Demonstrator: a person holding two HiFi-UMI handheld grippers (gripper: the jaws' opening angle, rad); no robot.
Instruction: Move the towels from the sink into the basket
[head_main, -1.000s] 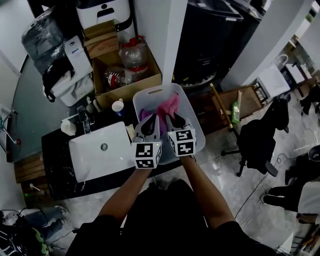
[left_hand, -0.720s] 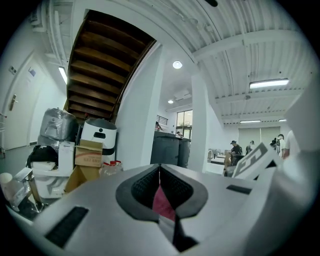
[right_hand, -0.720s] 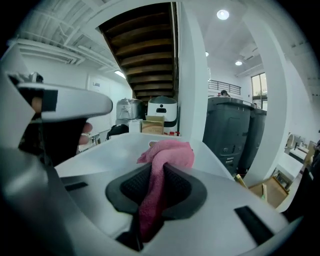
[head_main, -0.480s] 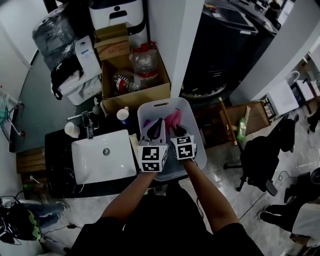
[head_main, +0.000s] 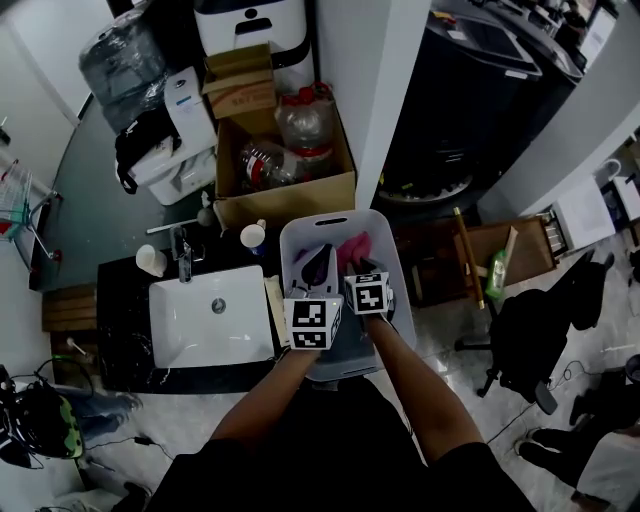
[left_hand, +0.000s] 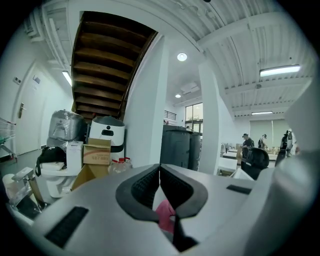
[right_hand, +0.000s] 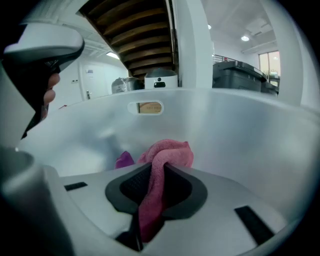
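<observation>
Head view shows my left hand-held gripper (head_main: 320, 262) and right hand-held gripper (head_main: 362, 272) at the basket (head_main: 395, 250), beside the sink (head_main: 240, 330) on the desk (head_main: 120, 300). Only the right gripper view shows the right one clamped on a pink towel (right_hand: 170, 152) inside the basket, near a purple towel (right_hand: 124, 160). Left gripper view shows the left's jaws closed tip to tip, with pink below them.
</observation>
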